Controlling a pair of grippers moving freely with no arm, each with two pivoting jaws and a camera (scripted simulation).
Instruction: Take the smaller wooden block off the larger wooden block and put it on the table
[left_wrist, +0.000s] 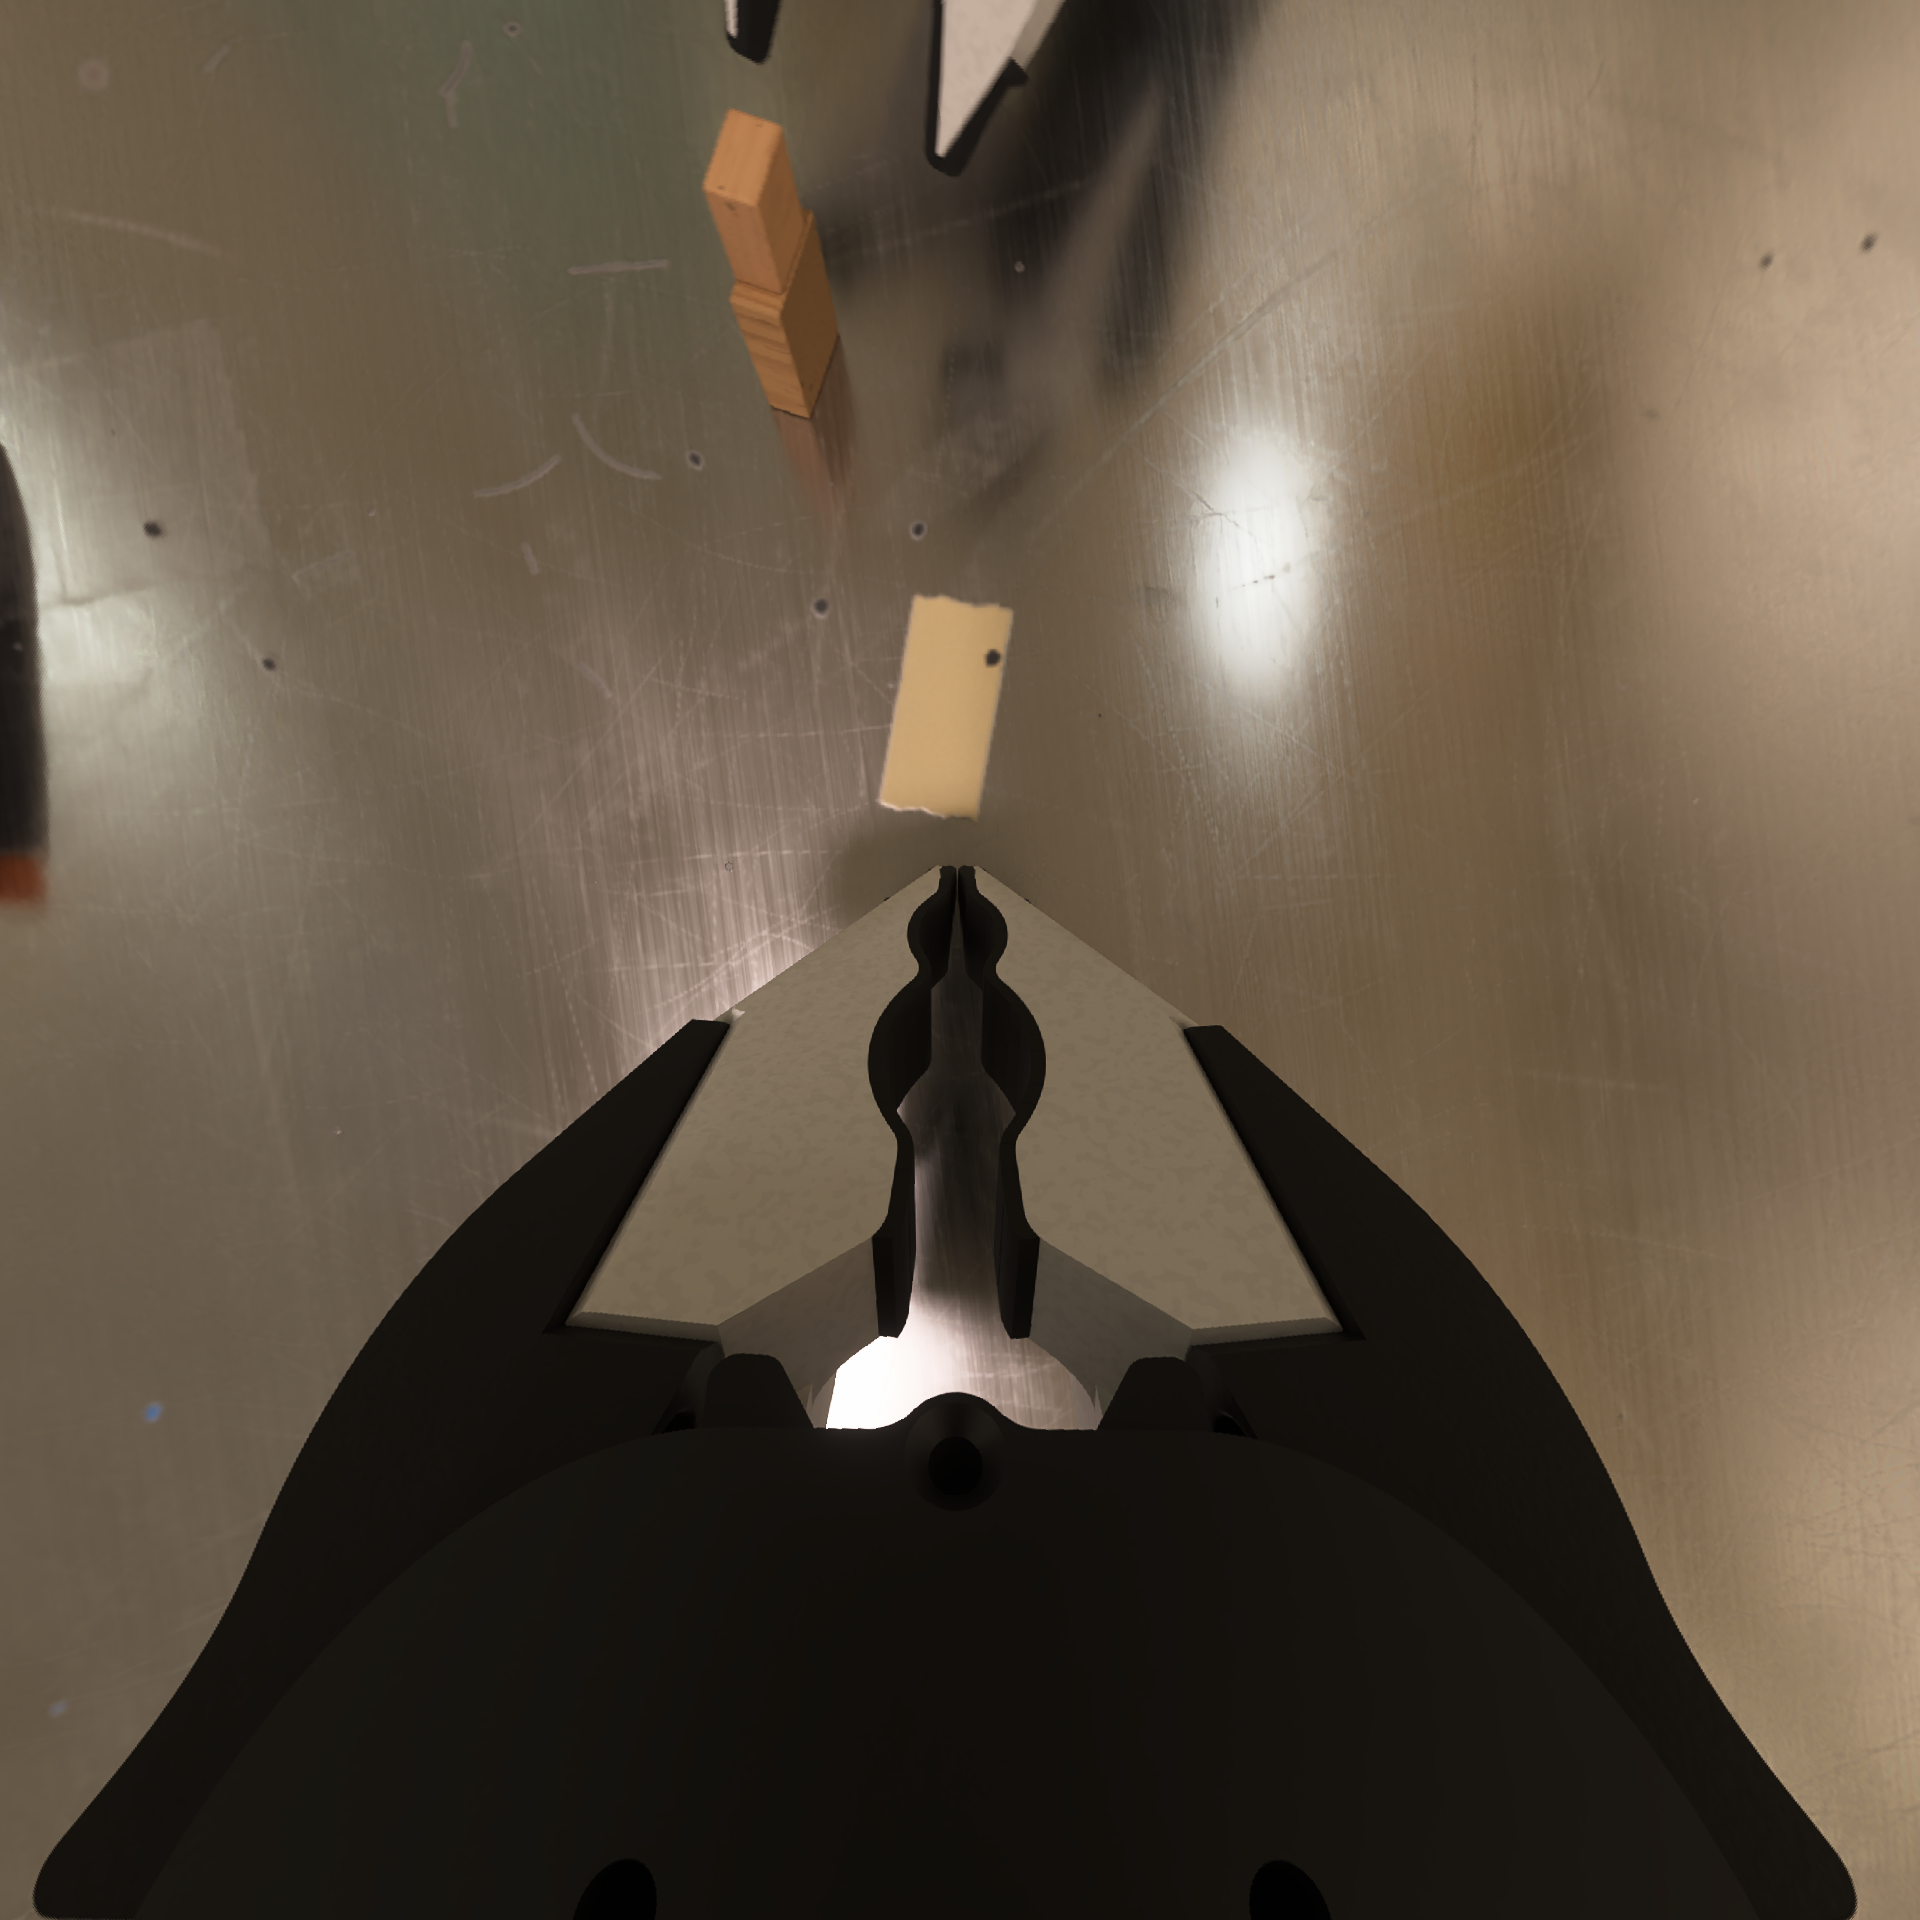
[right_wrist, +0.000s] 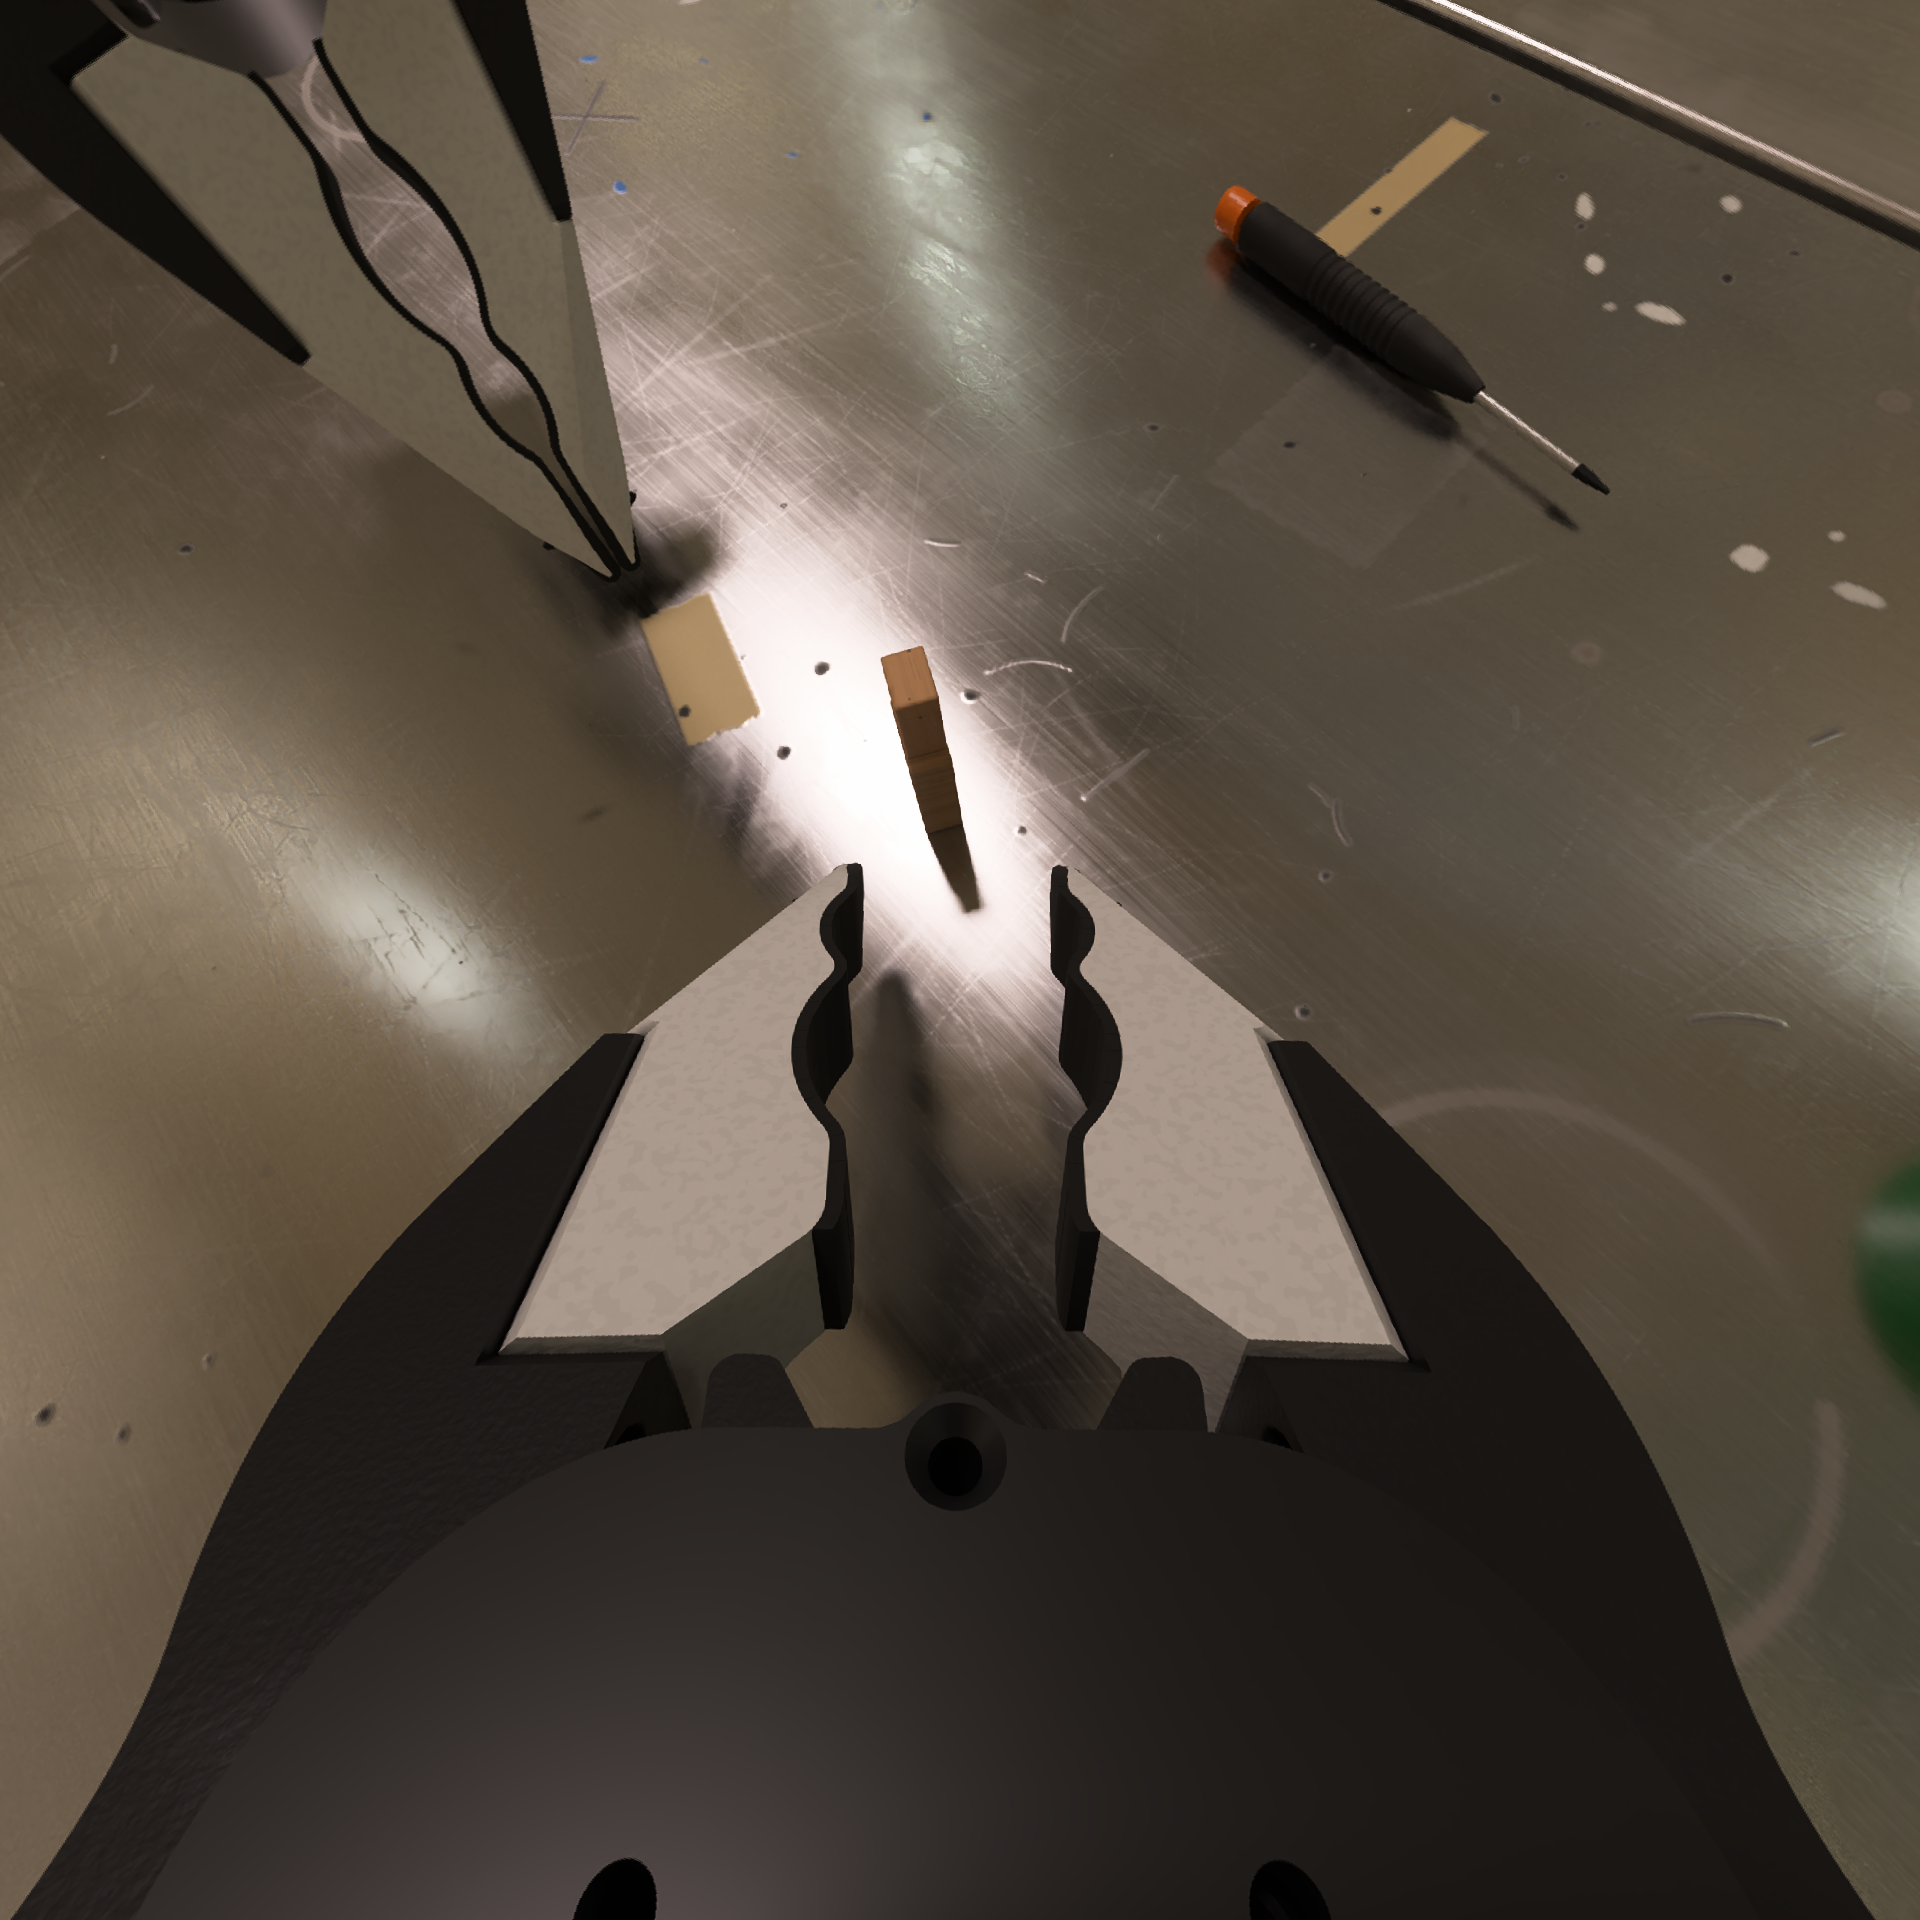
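Note:
Two wooden blocks stand stacked upright on the metal table (right_wrist: 1351, 831). The smaller block (right_wrist: 907, 691) sits on top of the larger block (right_wrist: 937, 784). My right gripper (right_wrist: 956, 878) is open and empty, a short way in front of the stack, not touching it. My left gripper (left_wrist: 958, 871) is shut and empty, its tips close to the table beside a piece of tan tape (left_wrist: 945, 707). The left wrist view shows the smaller block (left_wrist: 748, 197) on the larger block (left_wrist: 795, 332) farther ahead, with the right gripper's fingers (left_wrist: 977, 83) beyond. The left gripper also shows in the right wrist view (right_wrist: 621, 566).
A black screwdriver with an orange cap (right_wrist: 1351, 301) lies at the far right, next to a tan tape strip (right_wrist: 1403, 182). The tape piece (right_wrist: 698, 665) lies left of the stack. A green object (right_wrist: 1891, 1268) shows at the right edge. The table's edge runs along the far right.

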